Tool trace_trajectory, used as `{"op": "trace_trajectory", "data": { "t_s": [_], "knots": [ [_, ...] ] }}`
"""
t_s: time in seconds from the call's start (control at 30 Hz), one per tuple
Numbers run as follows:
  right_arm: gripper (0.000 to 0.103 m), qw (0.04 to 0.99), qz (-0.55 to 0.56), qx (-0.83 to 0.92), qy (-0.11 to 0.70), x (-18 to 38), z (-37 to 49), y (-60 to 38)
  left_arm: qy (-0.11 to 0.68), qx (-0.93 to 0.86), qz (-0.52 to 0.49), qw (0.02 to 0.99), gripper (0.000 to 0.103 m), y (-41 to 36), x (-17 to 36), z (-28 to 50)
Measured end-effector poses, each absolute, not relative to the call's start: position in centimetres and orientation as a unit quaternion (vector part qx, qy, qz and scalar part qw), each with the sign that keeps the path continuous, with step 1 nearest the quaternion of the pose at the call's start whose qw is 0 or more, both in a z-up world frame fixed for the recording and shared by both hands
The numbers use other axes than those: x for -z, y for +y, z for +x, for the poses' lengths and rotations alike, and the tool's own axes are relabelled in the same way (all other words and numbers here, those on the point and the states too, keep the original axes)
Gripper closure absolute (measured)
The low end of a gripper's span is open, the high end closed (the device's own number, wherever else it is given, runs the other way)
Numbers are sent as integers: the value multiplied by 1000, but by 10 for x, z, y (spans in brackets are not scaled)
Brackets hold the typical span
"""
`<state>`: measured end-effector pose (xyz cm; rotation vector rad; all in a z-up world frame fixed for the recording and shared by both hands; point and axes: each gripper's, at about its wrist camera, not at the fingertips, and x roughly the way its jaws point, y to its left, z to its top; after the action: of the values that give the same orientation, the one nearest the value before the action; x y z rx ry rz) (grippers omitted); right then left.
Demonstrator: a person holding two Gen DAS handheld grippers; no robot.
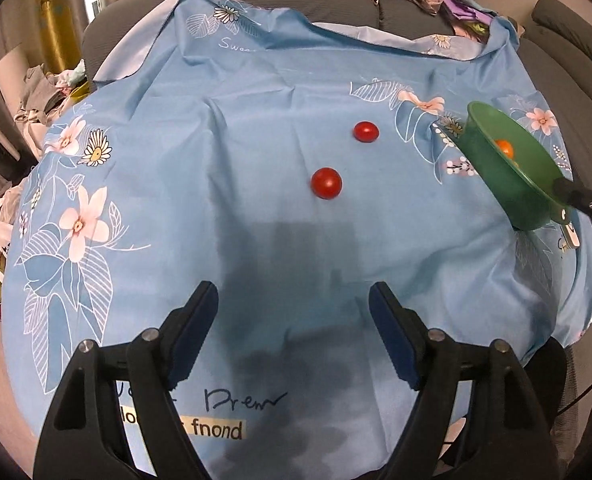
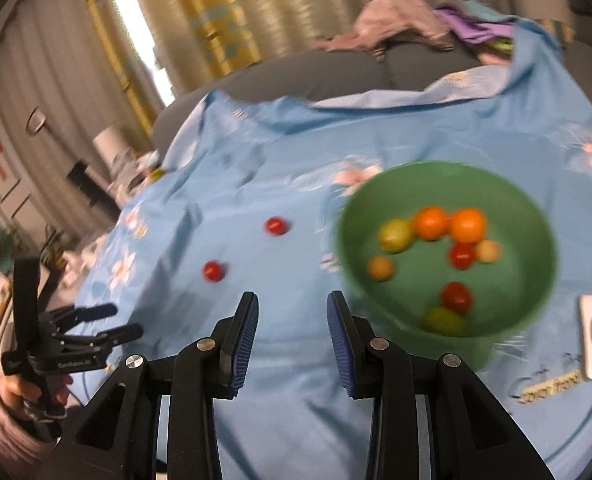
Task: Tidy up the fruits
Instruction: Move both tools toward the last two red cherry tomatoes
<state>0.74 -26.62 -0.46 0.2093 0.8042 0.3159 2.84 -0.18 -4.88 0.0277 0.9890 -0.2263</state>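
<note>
Left wrist view: left gripper with fingers spread wide, empty, above floral blue cloth; two small round red tomatoes, nearer and farther, loose on it, well apart from tilted green plastic bowl. Right wrist view: right gripper parted, empty, beside that bowl with several fruits inside. Likely next: straddle nearer tomato evenly, close gently to avoid rolling or crushing on soft cloth, then lift and carry over bowl rim before release.
</note>
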Motion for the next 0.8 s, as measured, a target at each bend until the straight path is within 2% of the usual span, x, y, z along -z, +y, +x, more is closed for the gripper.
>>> {"op": "trace_trajectory", "data": {
  "t_s": [0.5, 0.63, 0.8],
  "knots": [
    [67, 881, 51, -195, 429, 23, 45, -200, 460, 138, -5, 877, 20, 8, 49, 42],
    [58, 878, 47, -195, 435, 29, 59, -193, 461, 147, 1, 875, 18, 5, 52, 51],
    [58, 877, 43, -189, 440, 37, 80, -188, 463, 160, 4, 872, 18, -1, 56, 66]
  ]
}}
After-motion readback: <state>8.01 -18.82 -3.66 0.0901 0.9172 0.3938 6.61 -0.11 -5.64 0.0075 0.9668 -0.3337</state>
